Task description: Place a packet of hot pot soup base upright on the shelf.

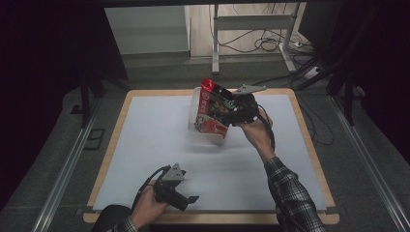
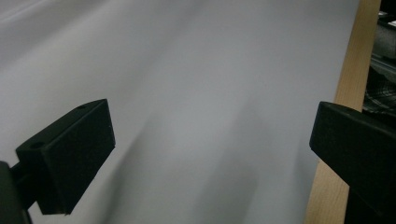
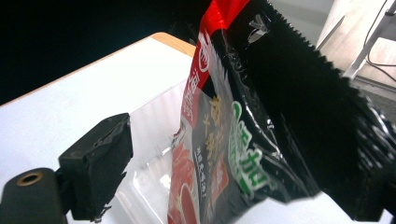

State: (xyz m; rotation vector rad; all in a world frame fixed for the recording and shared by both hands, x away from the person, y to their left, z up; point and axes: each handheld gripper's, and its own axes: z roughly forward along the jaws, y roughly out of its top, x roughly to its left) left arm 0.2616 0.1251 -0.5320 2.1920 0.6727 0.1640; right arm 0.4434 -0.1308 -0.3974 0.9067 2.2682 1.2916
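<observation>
My right claw [image 1: 227, 104] stands open around the noodle packet [image 3: 219, 140], upright in the clear container [image 1: 196, 130]. Left claw [image 1: 186, 199] open, empty, over the surface [image 1: 145, 145]. Advise withdrawing straight, without snagging the packet.

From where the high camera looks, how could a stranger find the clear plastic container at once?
Start at the wooden-edged table with its pale grey mat and look to the far middle of the mat. There stands the clear plastic container, low and see-through. A red and black snack packet rises from it, beside the right gripper; nothing else there is transparent.
</observation>
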